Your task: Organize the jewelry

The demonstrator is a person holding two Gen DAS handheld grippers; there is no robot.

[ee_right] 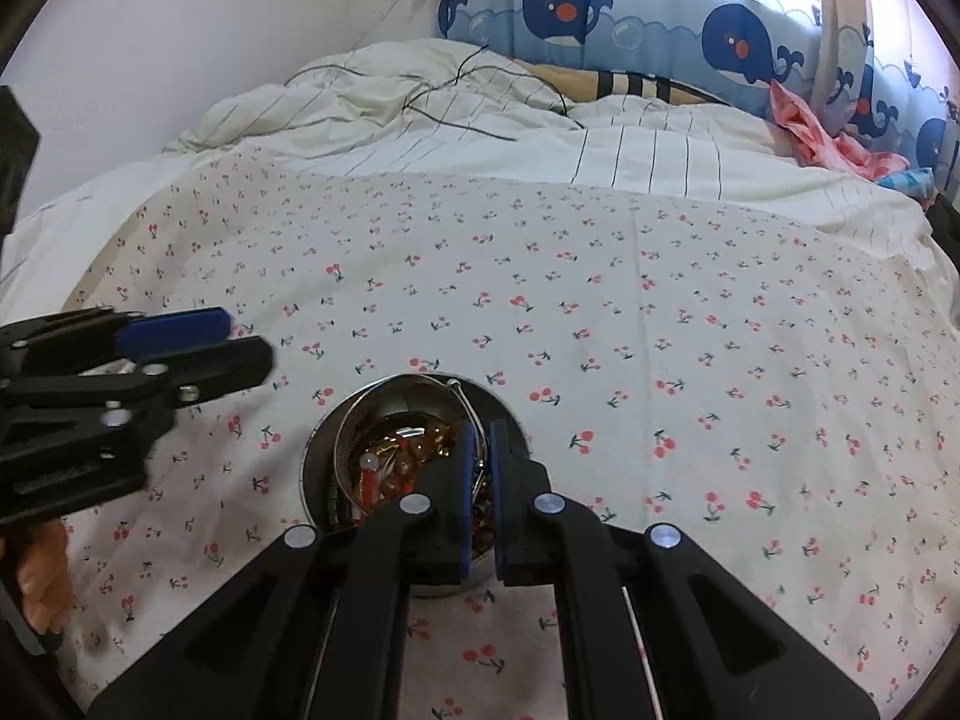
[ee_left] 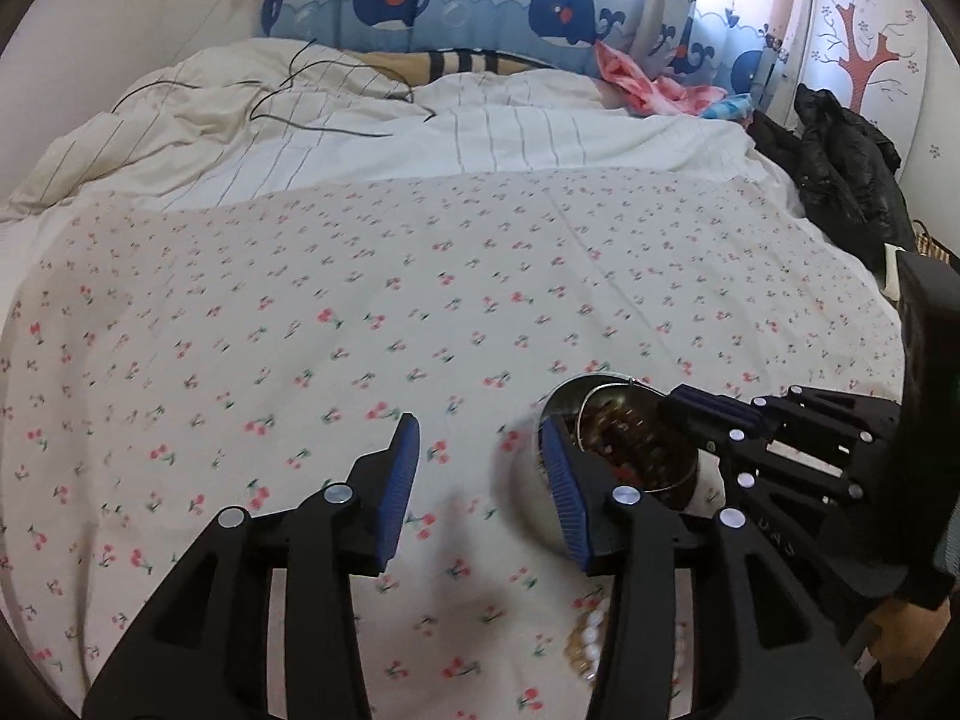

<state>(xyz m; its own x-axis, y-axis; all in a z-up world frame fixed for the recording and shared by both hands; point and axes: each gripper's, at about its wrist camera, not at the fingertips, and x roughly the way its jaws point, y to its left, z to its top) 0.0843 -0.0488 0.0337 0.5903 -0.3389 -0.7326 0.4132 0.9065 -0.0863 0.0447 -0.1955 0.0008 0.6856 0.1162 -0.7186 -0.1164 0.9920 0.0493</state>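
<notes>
Jewelry (ee_right: 396,468) fills unlabelled metal bowl (ee_right: 318,468) on bedsheet (ee_right: 660,330).

Daylight reaches you through the whale-print curtain (ee_left: 480,6), glaring white at its gaps. The cherry-print sheet (ee_right: 600,330) is evenly lit, shadows soft. Fisheye bends the edges (dark corner vignette); nearby things blur slightly.

Both tools are built alike: the left gripper (ee_left: 480,480) and the right gripper (ee_right: 479,492) have matte black plastic linkage arms with triangular cut-outs, joined by round silver screw heads. Each finger carries a flat blue ribbed pad (ee_left: 401,489). A dark sleeve (ee_left: 927,576) covers the wrist behind the right tool.
</notes>
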